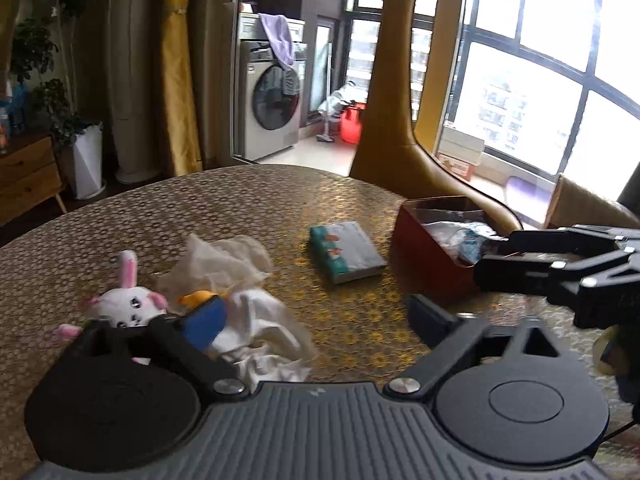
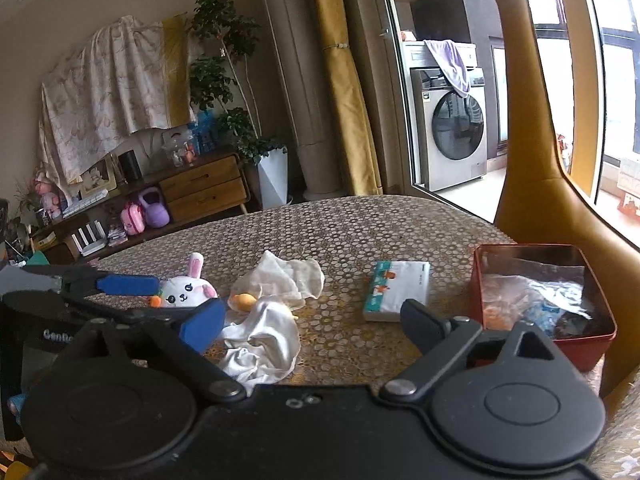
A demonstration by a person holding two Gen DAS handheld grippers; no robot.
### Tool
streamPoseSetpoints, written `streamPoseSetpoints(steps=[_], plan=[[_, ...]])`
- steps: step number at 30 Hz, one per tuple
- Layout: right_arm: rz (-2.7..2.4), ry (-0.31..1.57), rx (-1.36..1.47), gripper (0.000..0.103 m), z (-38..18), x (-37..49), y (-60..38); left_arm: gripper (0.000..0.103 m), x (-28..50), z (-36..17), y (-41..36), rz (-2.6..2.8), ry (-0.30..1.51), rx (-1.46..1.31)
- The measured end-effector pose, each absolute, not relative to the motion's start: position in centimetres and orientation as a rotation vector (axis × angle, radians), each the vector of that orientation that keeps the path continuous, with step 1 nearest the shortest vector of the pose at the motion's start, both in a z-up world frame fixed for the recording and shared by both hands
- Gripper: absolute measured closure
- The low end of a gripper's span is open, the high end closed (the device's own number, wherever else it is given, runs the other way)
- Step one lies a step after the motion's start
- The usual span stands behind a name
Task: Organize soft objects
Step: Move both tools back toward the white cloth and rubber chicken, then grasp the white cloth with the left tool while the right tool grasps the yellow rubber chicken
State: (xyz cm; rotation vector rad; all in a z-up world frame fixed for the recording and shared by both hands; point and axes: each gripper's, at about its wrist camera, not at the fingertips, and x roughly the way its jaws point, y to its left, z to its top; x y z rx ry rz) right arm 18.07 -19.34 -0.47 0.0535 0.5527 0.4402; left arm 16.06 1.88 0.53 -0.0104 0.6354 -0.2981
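Soft objects lie scattered on the round patterned table (image 2: 340, 224): a white bunny plush (image 2: 186, 290) with pink ears, a crumpled cream tissue (image 2: 286, 278), a white cloth (image 2: 262, 344) with a small yellow piece (image 2: 242, 301) at its far edge, and a pack of tissues (image 2: 396, 290) lying flat toward the right. A red box (image 2: 500, 320) near the table's right edge holds plastic wrappers and other crinkled items I cannot identify.

My left gripper (image 1: 316, 316) hovers low over the white cloth (image 1: 264, 332), its fingers spread wide, the blue-padded one just beside the bunny plush (image 1: 128, 304). My right gripper (image 2: 312, 320) also stands with fingers apart and nothing between them, above the table between the cloth and the tissue pack (image 1: 346, 252). Beyond stand a washing machine (image 2: 452, 128) and a yellow chair back (image 2: 524, 120).
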Motion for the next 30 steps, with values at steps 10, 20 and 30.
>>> streamPoseSetpoints(steps=[10, 20, 30], plan=[[0.48, 0.611, 0.038, 0.008, -1.9, 20.3, -16.4, 0.0, 16.5, -3.4, 4.3, -0.246, 0.644, -0.035], [0.595, 0.713, -0.027, 0.008, -3.3, 25.9, -12.1, 0.0, 16.9, -7.3, 3.8, -0.156, 0.638, -0.007], [0.697, 0.799, -0.175, 0.01, -5.5, 31.5, -6.2, 0.0, 18.6, -10.5, 3.0, -0.148, 0.67, -0.021]])
